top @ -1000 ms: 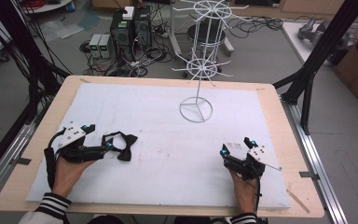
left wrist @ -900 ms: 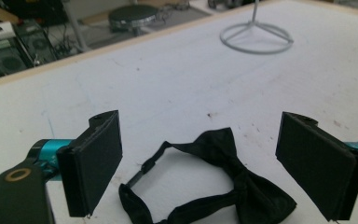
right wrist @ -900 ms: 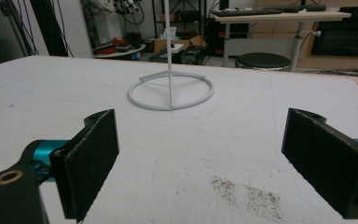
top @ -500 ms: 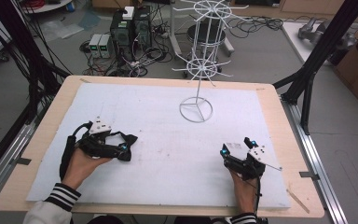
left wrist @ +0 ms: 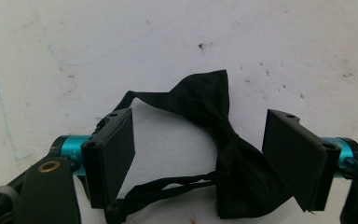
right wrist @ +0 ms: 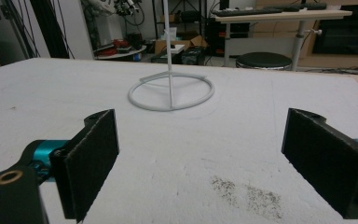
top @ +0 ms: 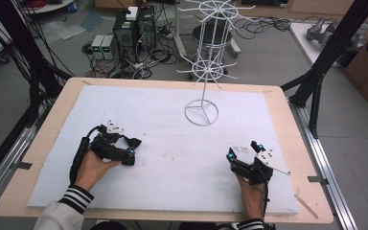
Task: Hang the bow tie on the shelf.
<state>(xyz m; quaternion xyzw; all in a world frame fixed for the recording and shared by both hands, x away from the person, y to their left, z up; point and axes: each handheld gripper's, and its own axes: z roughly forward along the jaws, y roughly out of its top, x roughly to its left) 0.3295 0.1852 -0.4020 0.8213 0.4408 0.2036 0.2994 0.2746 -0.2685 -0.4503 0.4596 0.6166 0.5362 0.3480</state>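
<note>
A: Big picture first: the table with its white sheet, and the white wire rack standing at the far middle on its ring base.

B: And the person's left hand reaches in from the lower left, forearm angled up and inward, striped cuff showing. The right hand lies low near the front right edge.

A: Left gripper is down at the sheet, pointing right, jaws apart but just been closing in. The black bow tie lies between them, pads not pressing on it.

B: Right gripper points away toward the rack, jaws spread wide, nothing between them but bare sheet.

A: The bow tie itself: dark fabric, knot pinched in the middle, one wing fanned up, the other crumpled by the right-hand jaw of the left gripper view.

B: Its thin strap loops out past the other jaw, lying flat on the sheet.
</note>
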